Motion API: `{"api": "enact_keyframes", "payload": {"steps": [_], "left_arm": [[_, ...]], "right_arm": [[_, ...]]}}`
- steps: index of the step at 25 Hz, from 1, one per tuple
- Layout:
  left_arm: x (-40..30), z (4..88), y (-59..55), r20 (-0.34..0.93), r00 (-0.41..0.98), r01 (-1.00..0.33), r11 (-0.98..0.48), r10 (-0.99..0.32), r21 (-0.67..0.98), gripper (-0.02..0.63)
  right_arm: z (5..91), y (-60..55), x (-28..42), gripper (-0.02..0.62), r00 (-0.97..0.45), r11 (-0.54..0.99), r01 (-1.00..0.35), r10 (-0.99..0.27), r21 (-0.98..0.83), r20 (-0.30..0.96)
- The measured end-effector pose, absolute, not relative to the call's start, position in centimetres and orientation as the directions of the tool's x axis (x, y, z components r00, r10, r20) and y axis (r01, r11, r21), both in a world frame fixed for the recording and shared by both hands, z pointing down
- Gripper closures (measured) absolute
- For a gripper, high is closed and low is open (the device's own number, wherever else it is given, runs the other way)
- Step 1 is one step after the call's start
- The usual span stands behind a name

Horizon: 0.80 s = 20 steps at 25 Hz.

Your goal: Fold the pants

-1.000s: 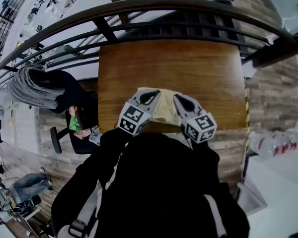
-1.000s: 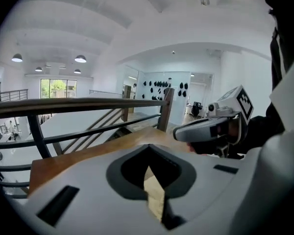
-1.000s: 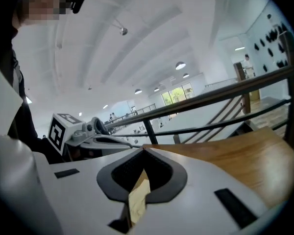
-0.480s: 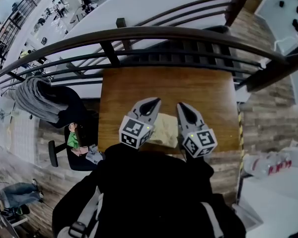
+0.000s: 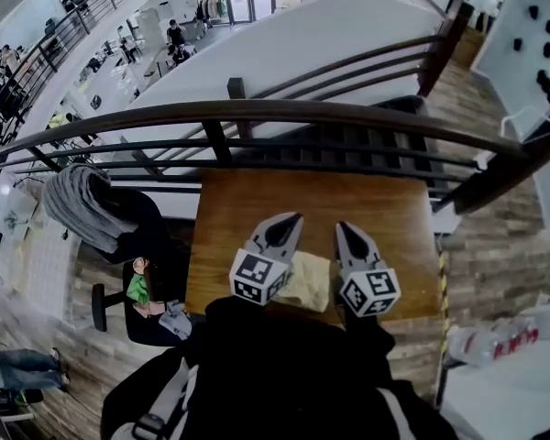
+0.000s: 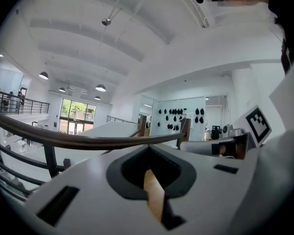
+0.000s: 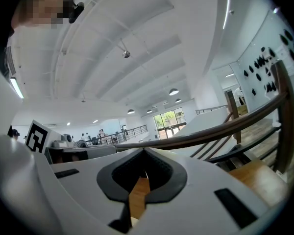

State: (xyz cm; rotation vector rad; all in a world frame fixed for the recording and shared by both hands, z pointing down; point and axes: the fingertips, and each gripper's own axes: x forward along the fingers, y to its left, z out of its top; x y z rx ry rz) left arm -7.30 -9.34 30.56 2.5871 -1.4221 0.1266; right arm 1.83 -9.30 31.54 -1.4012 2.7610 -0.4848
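The pale yellow pants [image 5: 310, 280] lie in a small folded pile at the near edge of the wooden table [image 5: 348, 200]. My left gripper [image 5: 291, 220] and right gripper [image 5: 346, 230] hover side by side above the pile, pointing toward the railing. Their bodies hide the pile's left and right edges. Seen from the left gripper view, the left gripper [image 6: 148, 151] has its jaws together, with only a thin tan sliver in the slit. The right gripper [image 7: 144, 154] looks the same in its own view. I see no cloth hanging from either tip.
A dark curved railing [image 5: 257, 113] runs just beyond the table's far edge, with a drop to a lower floor behind it. Left of the table a chair [image 5: 128, 236] carries a grey garment [image 5: 82, 204]. The person's dark sleeves [image 5: 284, 365] fill the lower view.
Both grippers have risen off the table and levelled out. The pants have stayed on the table near its front edge. The head view has tilted up toward the railing.
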Motion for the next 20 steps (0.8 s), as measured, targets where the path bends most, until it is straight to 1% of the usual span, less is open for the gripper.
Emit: {"api": "enact_keyframes", "payload": {"steps": [4,15,20], "left_arm": [[-7.3,30.0,-9.0,0.150,0.528,-0.849,-0.514,-0.836,0.123,0.604],[-7.1,30.6,-8.2,0.174,0.512,-0.859,-0.500,-0.841,0.107,0.604],[-7.1,30.1,-8.0,0.157,0.498,-0.867,-0.489,-0.853,0.090,0.604]], "right_arm": [[30.9,-9.3,1.9,0.591,-0.605,0.562,-0.784,-0.786,-0.264,0.123],[31.3,-8.5,2.5,0.591,-0.590,0.540,-0.797,-0.791,-0.272,0.159],[31.1,-8.2,2.6,0.591,-0.595,0.547,-0.794,-0.788,-0.263,0.157]]}}
